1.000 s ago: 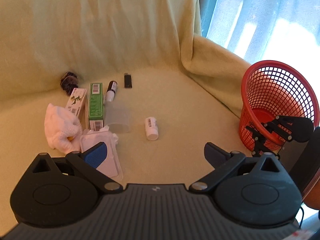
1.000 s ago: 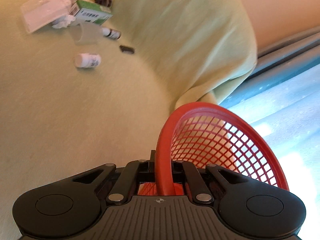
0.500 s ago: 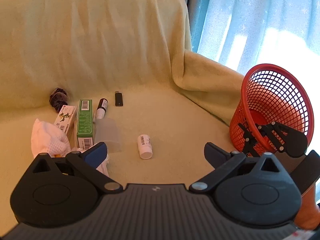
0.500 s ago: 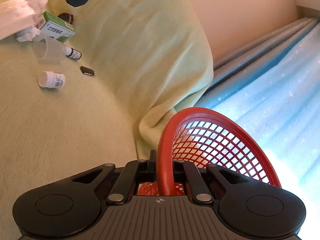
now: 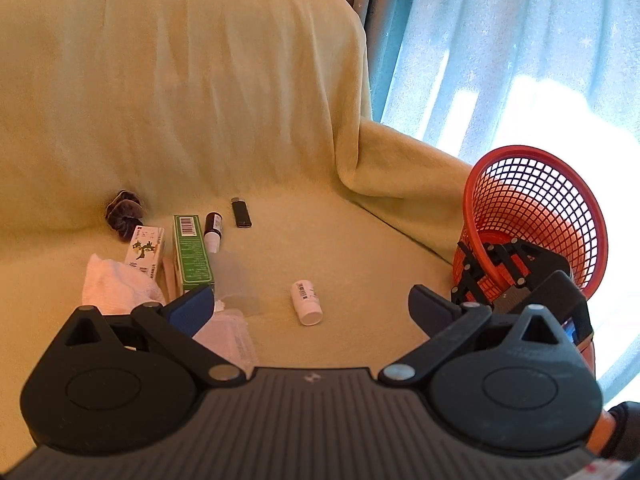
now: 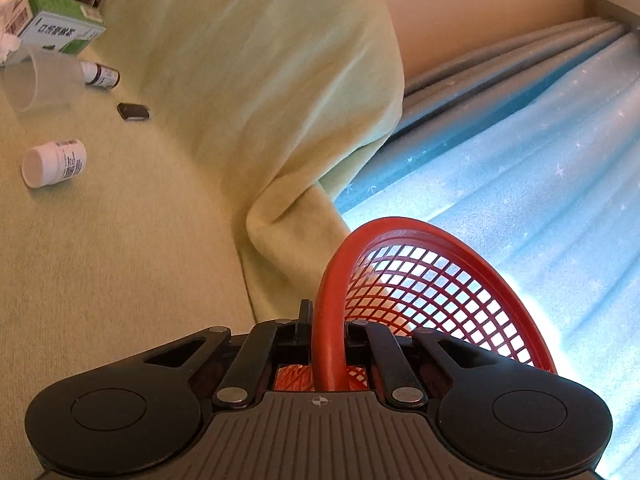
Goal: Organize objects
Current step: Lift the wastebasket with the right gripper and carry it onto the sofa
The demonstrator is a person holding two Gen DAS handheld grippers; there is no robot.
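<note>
While the left gripper (image 5: 310,304) hangs with its jaws wide apart and nothing between them, the left wrist view takes in the whole seat of the couch (image 5: 360,248) under its pale green throw. Scattered left of centre: a white cloth (image 5: 116,284), a white carton (image 5: 145,249), a green box (image 5: 192,254), a dark dropper bottle (image 5: 212,230) just right of the box, a clear cup (image 5: 236,284) lying on its side, a black lighter (image 5: 241,213) farther back, a dark scrunchie (image 5: 125,211) against the backrest. A white pill bottle (image 5: 306,302) lies alone, nearest the open jaws. A clear packet (image 5: 228,340) sits partly under the left finger. At far right the red basket (image 5: 536,220) is tipped, with the right gripper (image 5: 490,270) clamped on its near rim.

Against the frames of a second ago, this view has pulled back and lifted: more backrest and curtain (image 5: 500,60) show, the items sit higher in frame, and the basket has drifted inward from the edge.

Right wrist view: the right gripper (image 6: 328,334) is closed on the basket's rim (image 6: 330,300), mesh glowing against the window. The pill bottle (image 6: 54,162), lighter (image 6: 134,112), cup (image 6: 40,84) and green box (image 6: 60,28) lie upper left, larger and closer than a second back.

Reading: the basket is being carried toward the clutter, nothing in it visible yet. Sorting seems barely begun; the pill bottle looks the easiest first pick for the free left gripper.
</note>
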